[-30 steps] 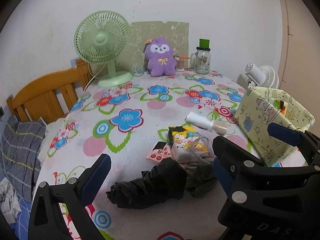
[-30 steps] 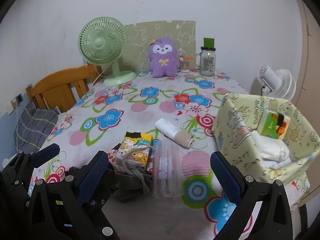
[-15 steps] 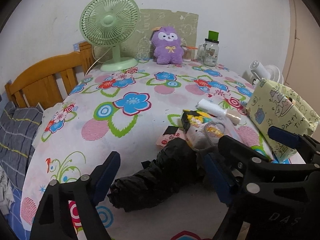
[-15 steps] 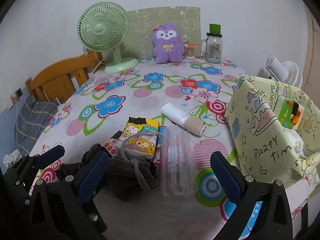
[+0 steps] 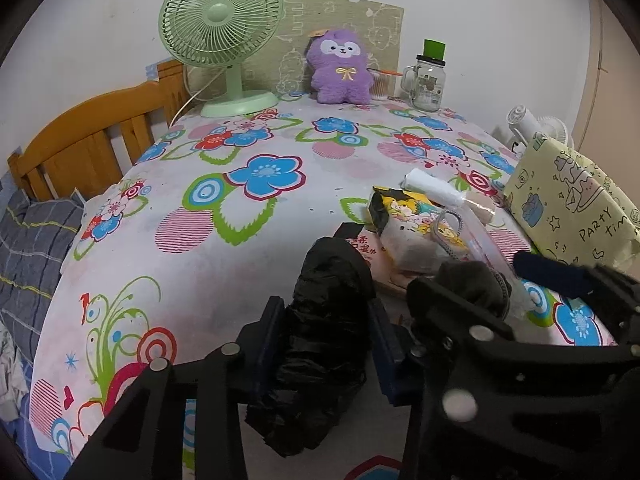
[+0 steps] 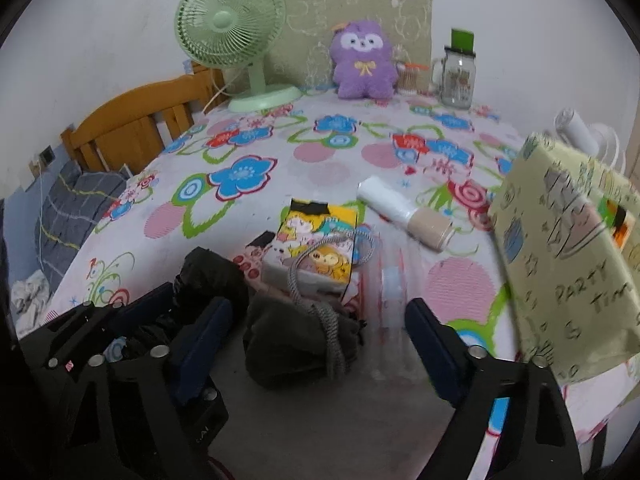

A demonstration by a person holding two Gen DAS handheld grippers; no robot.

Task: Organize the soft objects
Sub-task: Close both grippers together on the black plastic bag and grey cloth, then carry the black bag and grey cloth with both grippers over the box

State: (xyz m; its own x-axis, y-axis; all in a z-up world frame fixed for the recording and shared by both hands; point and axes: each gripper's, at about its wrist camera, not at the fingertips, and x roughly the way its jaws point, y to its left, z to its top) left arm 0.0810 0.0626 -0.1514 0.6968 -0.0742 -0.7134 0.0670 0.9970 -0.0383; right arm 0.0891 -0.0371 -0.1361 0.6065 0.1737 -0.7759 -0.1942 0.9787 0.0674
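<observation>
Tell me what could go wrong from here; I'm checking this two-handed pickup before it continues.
1. The left gripper has just been closing around the crumpled black bag; slippery, loose plastic may slide out when lifted.
2. The dark pouch between the right gripper's closing, still-open jaws has a grey cord draped over the cartoon tissue pack; lifting could drag the pack.
</observation>
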